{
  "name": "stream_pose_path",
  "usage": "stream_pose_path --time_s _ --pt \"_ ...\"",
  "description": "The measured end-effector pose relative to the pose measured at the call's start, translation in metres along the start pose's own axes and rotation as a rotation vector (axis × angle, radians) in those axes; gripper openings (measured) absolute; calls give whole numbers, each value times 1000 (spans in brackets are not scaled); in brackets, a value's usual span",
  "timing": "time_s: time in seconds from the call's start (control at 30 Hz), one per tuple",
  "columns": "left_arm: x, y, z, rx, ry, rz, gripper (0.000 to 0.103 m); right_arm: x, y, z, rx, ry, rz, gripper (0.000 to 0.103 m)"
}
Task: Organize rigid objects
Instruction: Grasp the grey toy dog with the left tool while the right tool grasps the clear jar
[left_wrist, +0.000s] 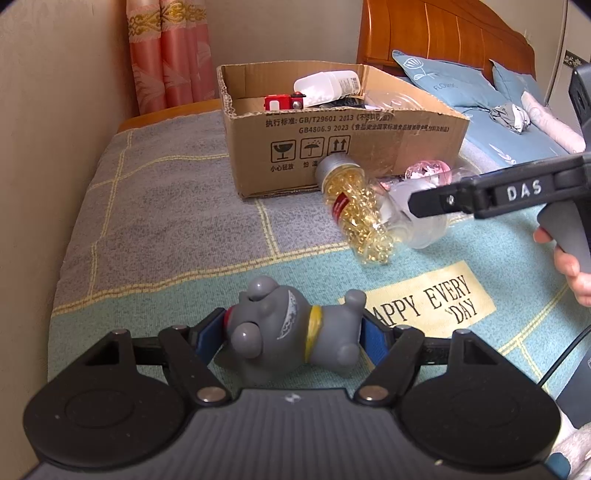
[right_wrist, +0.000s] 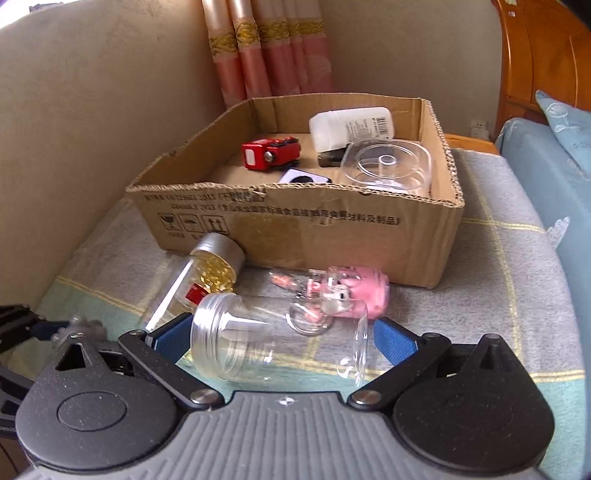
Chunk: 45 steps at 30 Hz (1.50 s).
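My left tongs clamp a smooth grey rubbery dog figure — my right tongs grip a clear ribbed-neck plastic jar lying sideways.

A grey toy dog is seen lying on its side on a checked blanket, clamped between the blue pads of the left gripper. Farther back, an open cardboard box is set on the blanket, with a white bottle and a red toy inside. A bottle of golden capsules lies just before the box. The right gripper, held by a hand, reaches in from the right over a clear jar.
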<state>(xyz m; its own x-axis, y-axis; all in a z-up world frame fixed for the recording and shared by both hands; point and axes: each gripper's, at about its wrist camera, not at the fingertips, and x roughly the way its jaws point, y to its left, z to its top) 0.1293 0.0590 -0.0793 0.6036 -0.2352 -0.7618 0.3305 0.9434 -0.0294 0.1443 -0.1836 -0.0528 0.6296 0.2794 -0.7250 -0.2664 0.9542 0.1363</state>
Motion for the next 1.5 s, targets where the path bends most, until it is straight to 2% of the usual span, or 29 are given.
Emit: stream_pose_path --time_s 0.13,0.33,0.67,0.77,0.9,1.27,1.37,1.43,1.5 --pt "1 0 1 3 1 1 74 -2 -1 -7 -50 11 -97 103" --pt "3 -4 3 30 3 12 75 -1 -3 -9 -54 15 -117 103" --pt "2 -7 3 69 8 15 76 -2 2 -8 -56 21 -123 103" --pt "0 -7 3 75 9 14 76 -1 2 -9 -60 31 -130 98" --pt "-3 -6 2 81 5 17 77 -3 1 -10 -64 34 -117 93" --pt "-13 -8 11 79 23 32 74 -17 -4 -11 -162 48 -71 93" --pt "-26 -11 21 82 -5 29 74 -29 -8 -8 -186 46 -46 93" --pt "-33 -14 31 96 -27 28 71 -36 -10 -6 -204 43 -32 93" --pt "-38 -18 42 113 -50 26 45 -41 -12 -3 -229 40 -29 93"
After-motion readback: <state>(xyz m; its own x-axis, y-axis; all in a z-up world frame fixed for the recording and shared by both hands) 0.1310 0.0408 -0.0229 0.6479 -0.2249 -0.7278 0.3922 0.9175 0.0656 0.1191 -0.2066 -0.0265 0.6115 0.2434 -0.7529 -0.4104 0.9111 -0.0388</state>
